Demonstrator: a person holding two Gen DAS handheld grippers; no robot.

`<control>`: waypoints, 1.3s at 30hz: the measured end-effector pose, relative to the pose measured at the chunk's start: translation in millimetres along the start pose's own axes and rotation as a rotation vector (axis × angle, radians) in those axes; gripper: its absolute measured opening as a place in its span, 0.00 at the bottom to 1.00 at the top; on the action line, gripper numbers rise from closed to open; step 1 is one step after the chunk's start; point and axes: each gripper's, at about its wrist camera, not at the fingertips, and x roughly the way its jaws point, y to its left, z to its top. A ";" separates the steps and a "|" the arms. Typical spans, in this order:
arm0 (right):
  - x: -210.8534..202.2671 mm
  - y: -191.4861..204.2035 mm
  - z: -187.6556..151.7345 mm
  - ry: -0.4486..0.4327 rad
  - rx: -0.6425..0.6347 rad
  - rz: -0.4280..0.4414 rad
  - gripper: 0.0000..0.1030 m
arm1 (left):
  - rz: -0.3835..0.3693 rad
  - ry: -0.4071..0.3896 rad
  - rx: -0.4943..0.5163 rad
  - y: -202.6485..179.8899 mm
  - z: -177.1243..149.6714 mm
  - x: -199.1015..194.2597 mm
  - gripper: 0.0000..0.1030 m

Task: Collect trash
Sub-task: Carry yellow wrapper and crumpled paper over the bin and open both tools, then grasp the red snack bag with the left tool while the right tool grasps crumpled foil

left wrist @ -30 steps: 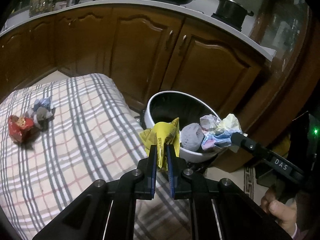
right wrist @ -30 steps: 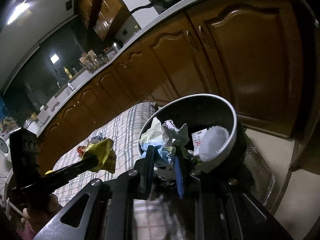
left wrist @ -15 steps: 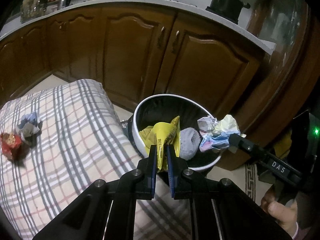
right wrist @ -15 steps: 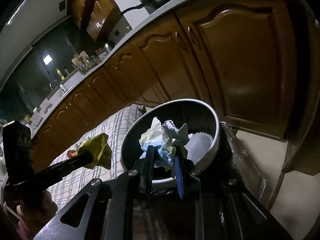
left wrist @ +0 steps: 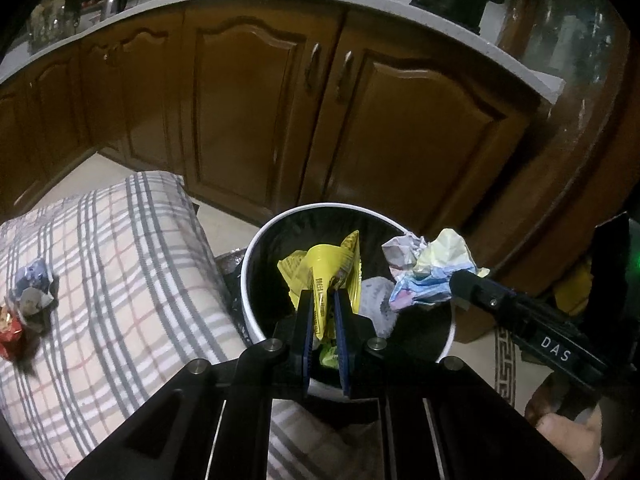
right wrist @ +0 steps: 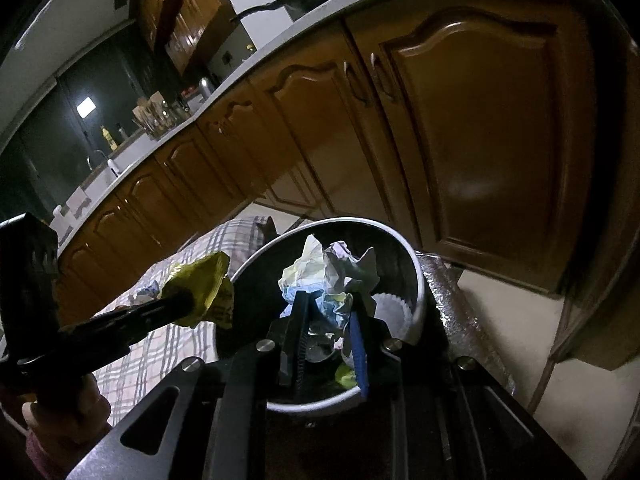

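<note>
Left view: left tongs (left wrist: 323, 296) are pinching a yellow wrapper (left wrist: 324, 268) over the bin (left wrist: 256, 256). Right view: right tongs (right wrist: 328, 304) are clamping a paper wad (right wrist: 324, 276) above the same bin (right wrist: 416, 280).

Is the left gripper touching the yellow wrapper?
Touching: the left wrist view shows the left gripper clamped on the yellow wrapper, pads pressing both sides.

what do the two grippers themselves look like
Each hand-held gripper, left and right, has a matte black body with silver screws and two narrow fingers with blue pads. The right one's side has a white "DAS" label.
</note>
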 end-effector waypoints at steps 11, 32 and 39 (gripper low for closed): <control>19.9 -5.5 8.5 0.045 -0.010 -0.012 0.25 | -0.004 0.042 -0.011 2.7 2.3 24.2 0.27; -3.0 45.8 -18.3 -0.014 -0.001 0.121 0.94 | 0.084 -0.052 -0.193 77.1 -70.8 -59.2 0.53; 7.9 88.1 -36.9 0.025 -0.052 0.172 0.96 | 0.145 -0.065 -0.282 117.6 -103.1 -91.9 0.57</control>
